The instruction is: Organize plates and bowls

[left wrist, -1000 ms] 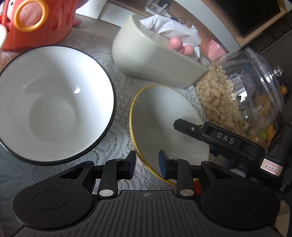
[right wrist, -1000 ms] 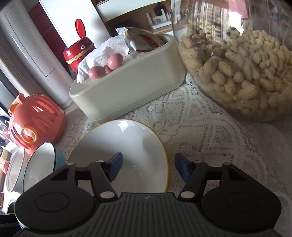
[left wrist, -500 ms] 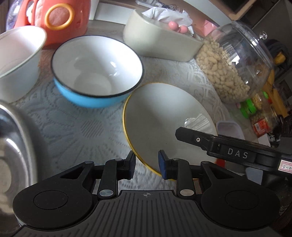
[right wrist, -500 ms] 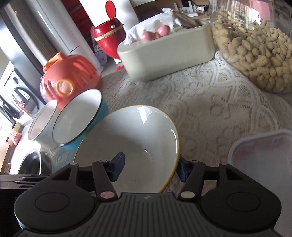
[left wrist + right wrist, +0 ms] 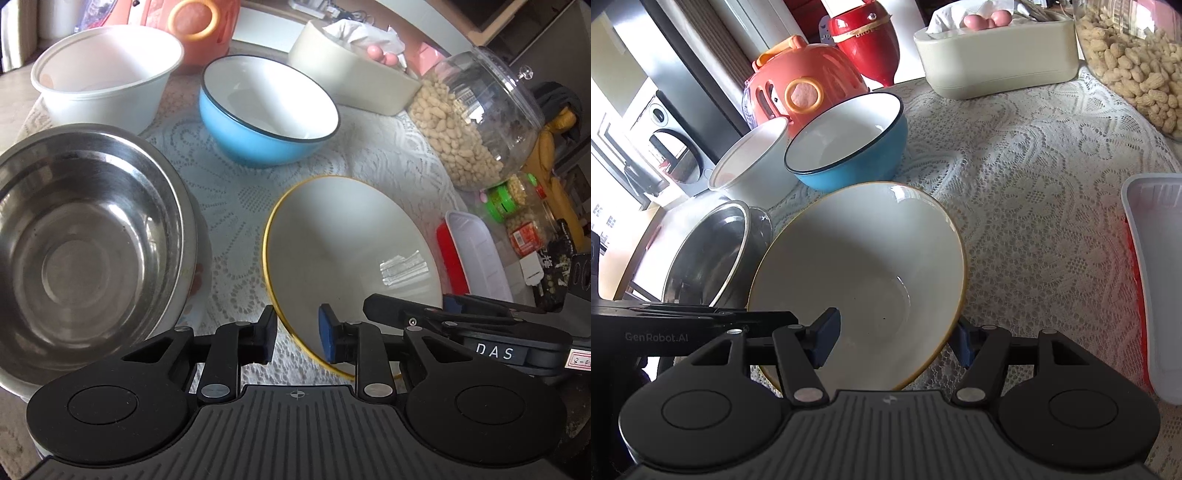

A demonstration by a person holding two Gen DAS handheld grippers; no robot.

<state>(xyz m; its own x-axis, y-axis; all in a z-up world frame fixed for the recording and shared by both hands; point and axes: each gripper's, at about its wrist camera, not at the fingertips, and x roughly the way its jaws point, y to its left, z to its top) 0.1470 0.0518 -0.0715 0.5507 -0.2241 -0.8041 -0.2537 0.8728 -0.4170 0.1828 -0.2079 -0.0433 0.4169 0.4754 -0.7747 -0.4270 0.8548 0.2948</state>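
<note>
On the lace-covered table [image 5: 1052, 192] the biggest vessel is the steel bowl [image 5: 85, 236], standing at the near left. Just beside it, tilted and carried by its rim, is the yellow-rimmed bowl [image 5: 347, 251], which both grippers straddle on opposite sides. Beyond them stand the blue bowl [image 5: 266, 118] and the white plastic bowl [image 5: 103, 74], each upright and empty.

The step in hand looks like gathering the bowls into one nest, with the yellow-rimmed bowl on its way toward the steel one.

The left gripper [image 5: 297, 334] has the bowl's near rim between its jaws, and they are closing on it; whether the pads already press the wall I cannot tell. The right gripper [image 5: 895, 341] straddles the opposite rim and its jaws are opening, the pads standing off the wall.

Next, I judge, the left gripper must pinch firmly before the right lets go fully, then level the bowl over the steel bowl's mouth and lower it in centred.
</note>
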